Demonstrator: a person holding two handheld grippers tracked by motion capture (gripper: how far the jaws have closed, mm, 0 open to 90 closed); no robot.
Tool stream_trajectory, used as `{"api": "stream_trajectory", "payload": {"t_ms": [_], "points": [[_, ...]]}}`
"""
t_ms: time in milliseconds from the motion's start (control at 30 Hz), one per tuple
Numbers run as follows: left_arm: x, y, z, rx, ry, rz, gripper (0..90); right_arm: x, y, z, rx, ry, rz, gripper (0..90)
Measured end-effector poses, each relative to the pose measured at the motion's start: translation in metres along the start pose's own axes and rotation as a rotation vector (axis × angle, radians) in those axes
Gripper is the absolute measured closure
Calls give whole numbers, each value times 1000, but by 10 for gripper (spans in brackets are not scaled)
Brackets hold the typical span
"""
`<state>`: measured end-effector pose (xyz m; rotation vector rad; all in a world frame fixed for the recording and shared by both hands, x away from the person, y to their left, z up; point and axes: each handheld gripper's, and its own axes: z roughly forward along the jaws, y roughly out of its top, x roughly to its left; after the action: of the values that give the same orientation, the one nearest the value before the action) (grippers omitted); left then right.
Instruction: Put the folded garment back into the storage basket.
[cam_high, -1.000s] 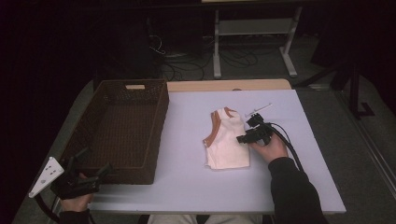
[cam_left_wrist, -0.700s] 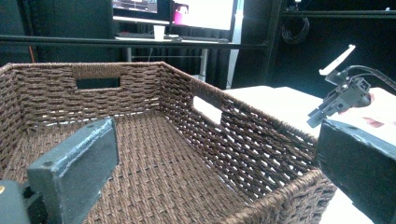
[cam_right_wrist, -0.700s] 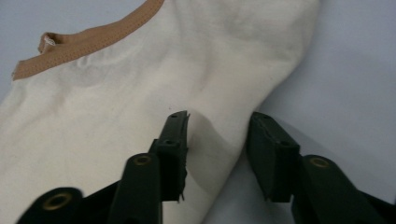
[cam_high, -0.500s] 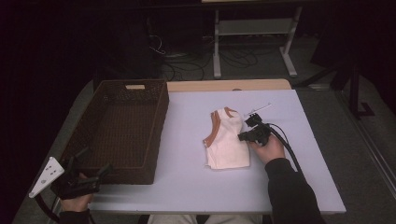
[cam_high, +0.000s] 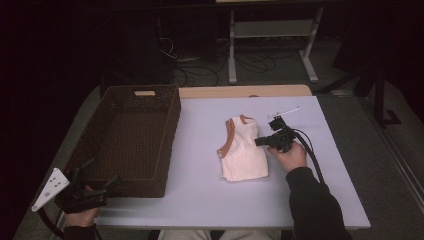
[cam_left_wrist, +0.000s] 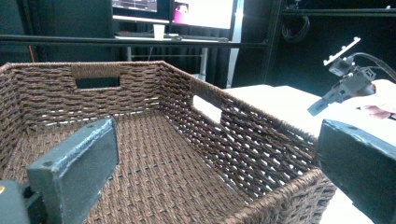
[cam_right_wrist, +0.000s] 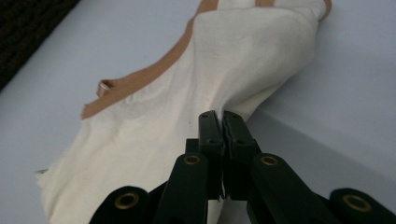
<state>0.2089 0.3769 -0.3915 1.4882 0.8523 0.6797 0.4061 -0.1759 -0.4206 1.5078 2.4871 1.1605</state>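
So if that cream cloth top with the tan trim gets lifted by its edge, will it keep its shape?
Probably not. The cream cloth top with tan trim already bunches into folds where the right gripper pinches it, so it should droop. It looks thin, so likely light. It lies flat, so it shouldn't roll.

Bare bench (cam_high: 200, 170) between my garment (cam_high: 243, 152) and the basket (cam_high: 170, 120) at 9 o'clock; its wall blocks low passes.
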Motion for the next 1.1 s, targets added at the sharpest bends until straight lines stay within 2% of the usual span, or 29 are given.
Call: {"api": "stream_trajectory", "payload": {"t_ms": [567, 1100], "points": [[0, 0, 1, 2, -1, 2, 0, 9, 18, -13, -33, 9, -4, 865], [0, 0, 0, -3, -7, -4, 0, 24, 37, -32, -44, -16, -44, 866]]}}
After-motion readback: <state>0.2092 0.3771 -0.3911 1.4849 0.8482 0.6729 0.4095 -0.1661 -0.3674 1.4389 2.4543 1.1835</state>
